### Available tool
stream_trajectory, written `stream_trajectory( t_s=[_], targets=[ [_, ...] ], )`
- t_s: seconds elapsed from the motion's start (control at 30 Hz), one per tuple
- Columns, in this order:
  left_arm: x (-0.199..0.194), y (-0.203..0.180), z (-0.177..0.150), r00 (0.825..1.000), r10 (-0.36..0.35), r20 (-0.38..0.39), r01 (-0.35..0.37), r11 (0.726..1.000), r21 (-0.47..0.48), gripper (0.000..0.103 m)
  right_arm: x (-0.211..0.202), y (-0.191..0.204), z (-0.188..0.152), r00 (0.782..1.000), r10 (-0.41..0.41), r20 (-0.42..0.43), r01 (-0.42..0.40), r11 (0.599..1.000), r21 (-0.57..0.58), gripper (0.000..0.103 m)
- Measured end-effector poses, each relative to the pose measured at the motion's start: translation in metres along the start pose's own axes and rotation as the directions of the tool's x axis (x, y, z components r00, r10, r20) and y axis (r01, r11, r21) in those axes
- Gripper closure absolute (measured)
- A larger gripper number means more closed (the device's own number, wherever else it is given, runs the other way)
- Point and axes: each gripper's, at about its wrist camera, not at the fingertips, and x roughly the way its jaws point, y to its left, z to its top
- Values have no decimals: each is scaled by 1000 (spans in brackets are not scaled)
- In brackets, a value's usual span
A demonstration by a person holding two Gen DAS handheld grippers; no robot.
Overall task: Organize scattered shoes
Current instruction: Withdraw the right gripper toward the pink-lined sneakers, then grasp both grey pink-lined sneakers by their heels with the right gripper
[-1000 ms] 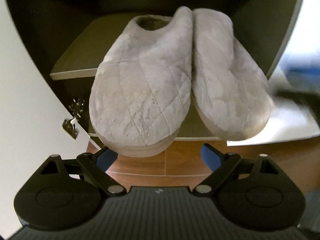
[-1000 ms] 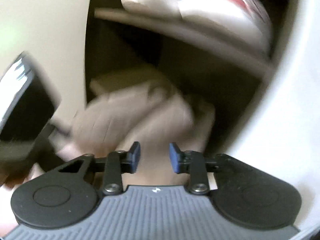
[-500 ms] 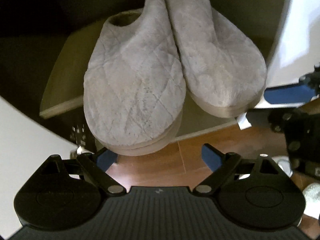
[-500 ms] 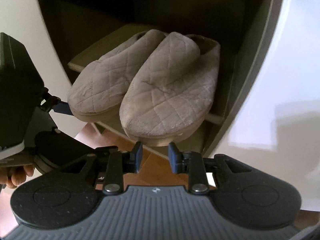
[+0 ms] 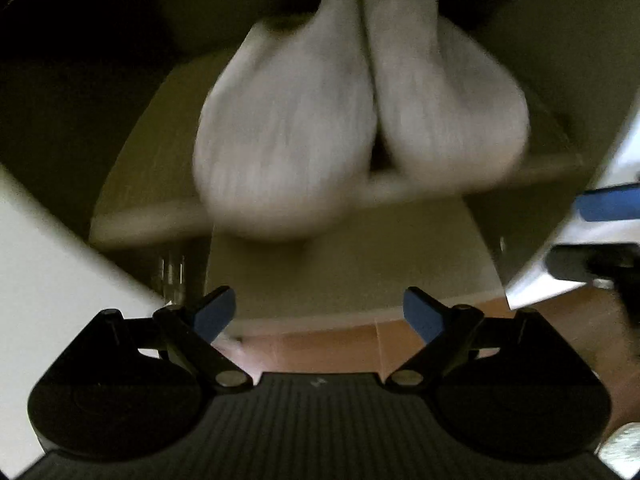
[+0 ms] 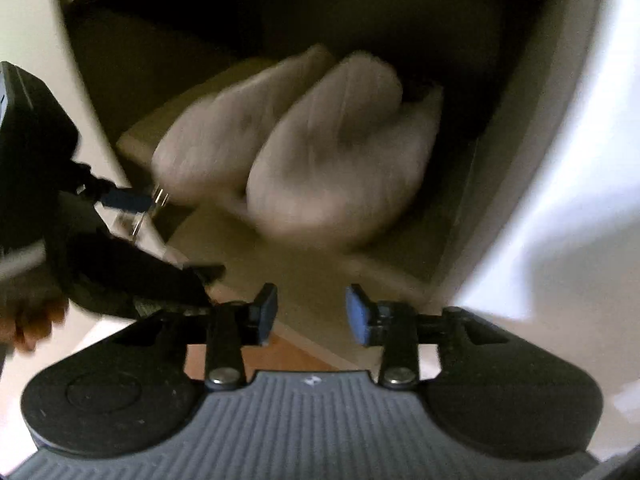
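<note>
The pair of grey quilted slippers point(image 5: 360, 108) sits mid-frame on a cabinet shelf point(image 5: 160, 184), toes overhanging. They look light, soft and squashy; pinch the firmer sole rim. Left tool point(image 5: 319, 312) gapes wide, empty; right tool point(image 6: 312, 312), just been opening, empty.

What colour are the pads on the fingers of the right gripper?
Blue. The pads of the right gripper show best in the right wrist view.

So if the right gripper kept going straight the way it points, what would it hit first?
Probably the nearer grey slipper on the cabinet shelf; blur hides depth. The right gripper holds nothing.
</note>
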Motion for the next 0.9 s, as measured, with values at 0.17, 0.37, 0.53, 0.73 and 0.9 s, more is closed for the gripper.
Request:
stream_trajectory(
  t_s=[0.17,0.37,0.53,0.73,0.9],
  targets=[
    [-44,-29,-136,991,14,-136,-37,985,-170,11,-13,8,-69,961,154,-232,-192,970,-152,62],
    [-92,-123,-324,916,-88,-391,-93,902,-422,11,-30,77,-170,828,227,-512,-422,854,-304,62],
    [-112,-187,-369,897,-110,-428,-139,849,-509,11,-42,132,-243,791,213,-574,-522,725,-450,62],
    [-123,-210,-400,891,-104,-442,-255,690,-678,11,-27,180,-301,828,159,-538,-509,615,-603,62],
    [-116,-207,-413,900,-104,-424,-265,641,-720,11,18,198,-333,846,38,-531,-449,586,-674,68]
  ],
)
